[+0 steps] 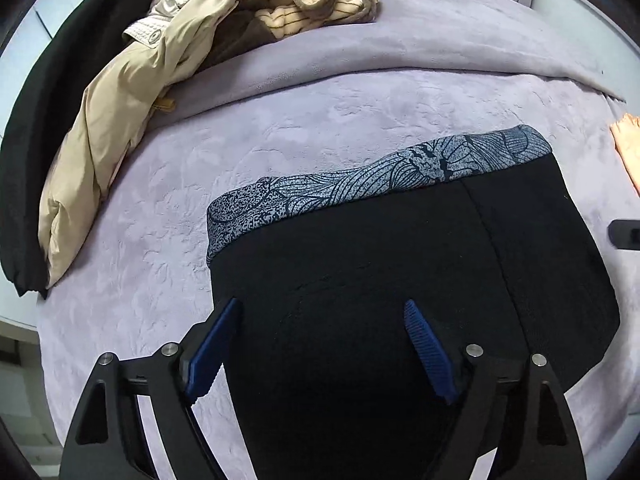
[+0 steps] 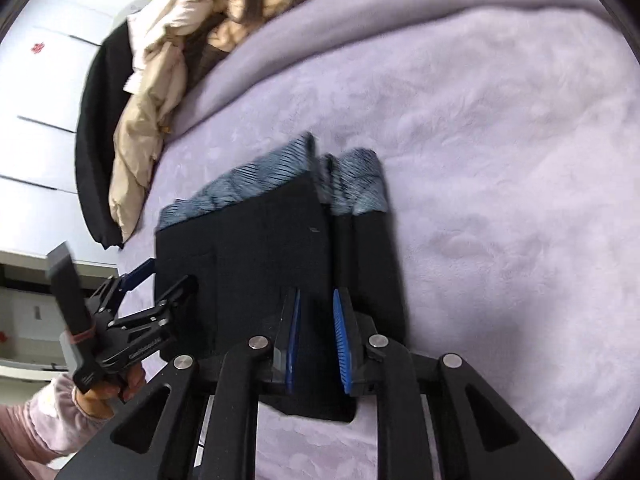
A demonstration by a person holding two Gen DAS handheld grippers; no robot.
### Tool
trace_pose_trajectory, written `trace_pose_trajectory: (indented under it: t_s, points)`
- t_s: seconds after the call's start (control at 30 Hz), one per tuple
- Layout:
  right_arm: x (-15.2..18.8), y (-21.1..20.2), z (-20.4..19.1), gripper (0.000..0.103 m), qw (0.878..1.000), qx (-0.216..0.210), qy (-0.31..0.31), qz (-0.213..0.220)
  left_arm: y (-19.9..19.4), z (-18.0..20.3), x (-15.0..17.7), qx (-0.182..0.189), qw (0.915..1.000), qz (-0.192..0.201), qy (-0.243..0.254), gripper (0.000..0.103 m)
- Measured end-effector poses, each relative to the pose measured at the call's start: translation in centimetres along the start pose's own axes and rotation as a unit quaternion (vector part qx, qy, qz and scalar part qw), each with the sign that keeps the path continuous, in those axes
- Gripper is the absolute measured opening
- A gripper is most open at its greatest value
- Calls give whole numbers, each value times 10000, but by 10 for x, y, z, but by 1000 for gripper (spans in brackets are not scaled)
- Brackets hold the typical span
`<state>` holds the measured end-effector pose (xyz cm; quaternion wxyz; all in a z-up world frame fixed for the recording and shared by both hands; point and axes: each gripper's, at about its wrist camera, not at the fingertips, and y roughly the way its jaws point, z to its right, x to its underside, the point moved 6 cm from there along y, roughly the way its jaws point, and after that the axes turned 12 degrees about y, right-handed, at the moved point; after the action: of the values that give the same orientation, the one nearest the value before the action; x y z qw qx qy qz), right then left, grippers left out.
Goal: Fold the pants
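Two grippers are held over black pants (image 1: 360,280) on a lilac blanket (image 1: 160,200): left gripper (image 1: 320,312) spread wide, right gripper (image 2: 317,300) narrowly parted, nothing pinched.

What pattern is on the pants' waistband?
The waistband has a blue-grey speckled print with dark curving lines; the left wrist view shows it best.

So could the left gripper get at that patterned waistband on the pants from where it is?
Probably yes. The left gripper is open above the black pants, and the patterned waistband lies just ahead with only flat fabric between. The beige jacket sits off to the side, out of the path.
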<state>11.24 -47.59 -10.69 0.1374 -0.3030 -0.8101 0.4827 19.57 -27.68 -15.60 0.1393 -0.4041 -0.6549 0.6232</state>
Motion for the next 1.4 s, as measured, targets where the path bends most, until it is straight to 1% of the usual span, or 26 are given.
trace_pose_trajectory:
  t_s: [0.07, 0.1, 0.13, 0.17, 0.2, 0.23, 0.27, 0.33, 0.4, 0.43, 0.47, 0.5, 0.57, 0.63, 0.7, 0.77, 0.8, 0.83, 0.87, 0.93, 1.0, 1.07, 1.13, 1.4]
  points:
    - [8, -2, -14, 20, 10000, -68, -70, -13, -1, -2, 1, -23, 10000, -57, 0, 84]
    - [14, -1, -17, 21, 9999, 63, -115, -39, -1, -2, 1, -23, 9999, -97, -21, 84]
    - [19, -1, -16, 24, 9996, 229, -140, -16, -2, -4, 1, -12, 9999, -136, -54, 84]
    - [25, 0, -15, 29, 9991, 415, -118, 38, -7, -5, 2, -12, 9998, -148, -102, 84]
    - [30, -1, -8, 42, 9983, 575, -33, 100, -12, -8, 5, -35, 9998, -123, -157, 84]
    - [36, -3, 0, 55, 9977, 637, 127, 168, -15, -10, 7, -53, 9998, -108, -177, 84]
    - [41, -5, 9, 58, 9974, 621, 306, 210, -18, -12, 10, -78, 9997, -102, -195, 84]
    - [52, -3, 32, 58, 9946, 373, 956, 144, -19, -16, 17, -101, 9996, -158, -218, 84]
    - [63, 6, 53, 58, 9853, -200, 1695, -38, -12, -16, 24, -94, 9992, -300, -231, 84]
    - [65, 10, 59, 57, 9809, -447, 1894, -55, -10, -16, 26, -85, 9991, -320, -261, 84]
    - [63, 13, 62, 51, 9774, -676, 2005, 1, -10, -16, 26, -91, 9990, -310, -297, 84]
    - [60, 15, 59, 29, 9758, -771, 2046, 46, -11, -15, 25, -89, 9990, -302, -304, 84]
    - [51, 12, 53, 21, 9772, -835, 1943, 202, -11, -11, 23, -71, 9991, -306, -268, 85]
    - [45, 10, 46, 21, 9850, -612, 1593, 256, -9, -5, 22, -30, 9992, -324, -218, 85]
    - [44, 15, 45, 21, 9927, -76, 1188, 215, -6, -1, 21, -42, 9991, -377, -191, 85]
    - [44, 22, 46, 21, 9956, 310, 874, 164, -6, 0, 21, -22, 9989, -424, -215, 85]
    - [43, 22, 47, 21, 9957, 356, 841, 151, -6, 0, 21, -27, 9988, -441, -216, 85]
    - [45, 22, 48, 21, 9957, 363, 836, 149, -6, 1, 21, -27, 9987, -458, -220, 86]
    - [45, 23, 49, 21, 9957, 359, 844, 147, -6, 1, 22, -33, 9985, -490, -227, 93]
    - [45, 24, 52, 23, 9954, 328, 885, 139, -3, -1, 24, -21, 9978, -602, -267, 97]
    - [46, 24, 56, 26, 9948, 283, 972, 109, -3, -1, 25, 11, 9975, -636, -316, 97]
    - [46, 23, 57, 28, 9946, 247, 1001, 102, -3, 0, 24, -46, 9973, -672, -280, 98]
    - [47, 23, 54, 28, 9948, 243, 979, 100, -2, 2, 23, -185, 9970, -723, -183, 102]
    - [43, 15, 59, 28, 9957, 199, 897, -68, -7, 10, 20, -284, 9939, -1055, -120, 102]
